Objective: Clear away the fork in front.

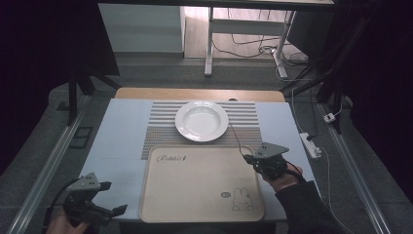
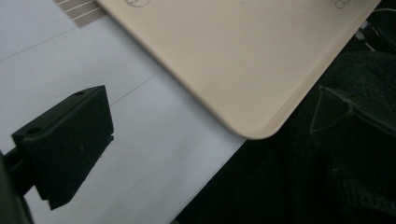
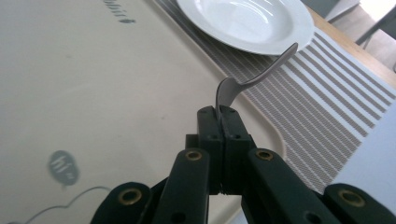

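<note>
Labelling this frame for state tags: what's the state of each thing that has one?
Right gripper: shut on the metal utensil.
Thin metal utensil: clamped at one end, sticking out above the tray edge.
Left gripper: open, nothing between the jaws.
Round white plate: upright, empty, on the striped placemat.
Beige rectangular tray: flat, empty.

Right gripper (image 1: pixel 252 159) at 4 o'clock in the high view, held in the right hand (image 1: pixel 282 178), dark sleeve coming in from 5 o'clock. Jaws pressed flat together, pinching a thin metal spoon (image 3: pixel 254 74) by one end; gripper points toward 10 o'clock, cable trailing off toward 3 o'clock. Left gripper (image 1: pixel 116 198) at 7 o'clock, left hand (image 1: pixel 61 223) at the bottom edge. Its jaws stand wide apart with nothing between them, pointing toward 3 o'clock.
</note>
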Demonstrator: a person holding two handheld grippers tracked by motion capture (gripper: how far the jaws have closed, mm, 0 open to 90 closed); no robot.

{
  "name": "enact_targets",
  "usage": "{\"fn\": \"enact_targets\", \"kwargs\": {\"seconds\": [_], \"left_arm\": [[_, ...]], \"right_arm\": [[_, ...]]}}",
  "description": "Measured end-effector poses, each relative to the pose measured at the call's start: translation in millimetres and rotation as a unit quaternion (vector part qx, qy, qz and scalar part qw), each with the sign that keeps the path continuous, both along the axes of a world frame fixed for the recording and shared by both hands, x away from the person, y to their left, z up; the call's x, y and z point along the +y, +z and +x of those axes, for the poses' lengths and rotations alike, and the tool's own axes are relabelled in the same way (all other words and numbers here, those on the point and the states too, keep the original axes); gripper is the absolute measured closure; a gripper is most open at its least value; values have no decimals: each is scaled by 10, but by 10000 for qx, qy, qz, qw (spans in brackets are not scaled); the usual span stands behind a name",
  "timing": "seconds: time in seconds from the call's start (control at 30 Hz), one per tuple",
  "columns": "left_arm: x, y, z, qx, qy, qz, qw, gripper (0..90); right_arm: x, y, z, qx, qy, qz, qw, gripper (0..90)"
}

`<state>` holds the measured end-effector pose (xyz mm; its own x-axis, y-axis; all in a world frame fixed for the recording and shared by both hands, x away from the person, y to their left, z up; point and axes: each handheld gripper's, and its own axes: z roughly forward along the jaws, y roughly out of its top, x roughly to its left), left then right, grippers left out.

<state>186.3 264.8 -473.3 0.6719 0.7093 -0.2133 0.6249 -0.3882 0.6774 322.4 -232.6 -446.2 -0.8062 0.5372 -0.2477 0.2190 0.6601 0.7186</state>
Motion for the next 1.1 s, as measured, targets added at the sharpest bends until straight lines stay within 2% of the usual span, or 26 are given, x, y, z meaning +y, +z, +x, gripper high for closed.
{"fn": "enact_targets", "kwargs": {"seconds": [0.13,0.17,0.2,0.3,0.33,0.53,0.57,0.6,0.63,0.67,0.7,0.83,0.97,1.1], "left_arm": [[-77,-5,69,-130,-232,-55,9996,0],[-96,-6,85,-168,-273,-58,9995,0],[-113,-9,103,-197,-305,-74,9993,0],[-156,-25,160,-295,-426,-141,9986,0],[-170,-30,180,-331,-469,-123,9983,0],[-293,-46,311,-391,-641,-91,9971,0],[-320,-44,335,-398,-688,-97,9968,0],[-350,-40,359,-398,-721,-103,9966,0],[-380,-34,385,-393,-763,-94,9963,0],[-411,-28,409,-391,-823,-94,9958,0],[-443,-22,433,-398,-865,-78,9954,0],[-568,-8,533,-356,-1089,6,9934,0],[-692,8,618,-414,-1223,90,9916,0],[-791,26,706,-459,-1314,70,9902,0]], "right_arm": [[-6,11,-98,101,155,186,9997,897],[-7,14,-143,163,268,305,9990,897],[-7,14,-143,163,268,305,9990,897],[5,16,-209,282,439,422,9977,897],[25,11,-247,388,533,512,9965,897],[97,-3,-340,539,821,582,9935,897],[110,-4,-357,590,895,614,9923,896],[129,-5,-386,685,1041,714,9896,896],[129,-5,-386,685,1041,714,9896,896],[148,-2,-413,759,1178,814,9868,896],[148,-2,-413,759,1178,814,9868,896],[189,-5,-457,842,1399,910,9824,896],[243,-23,-484,914,1593,910,9788,896],[298,-31,-505,979,1776,947,9746,896]]}}
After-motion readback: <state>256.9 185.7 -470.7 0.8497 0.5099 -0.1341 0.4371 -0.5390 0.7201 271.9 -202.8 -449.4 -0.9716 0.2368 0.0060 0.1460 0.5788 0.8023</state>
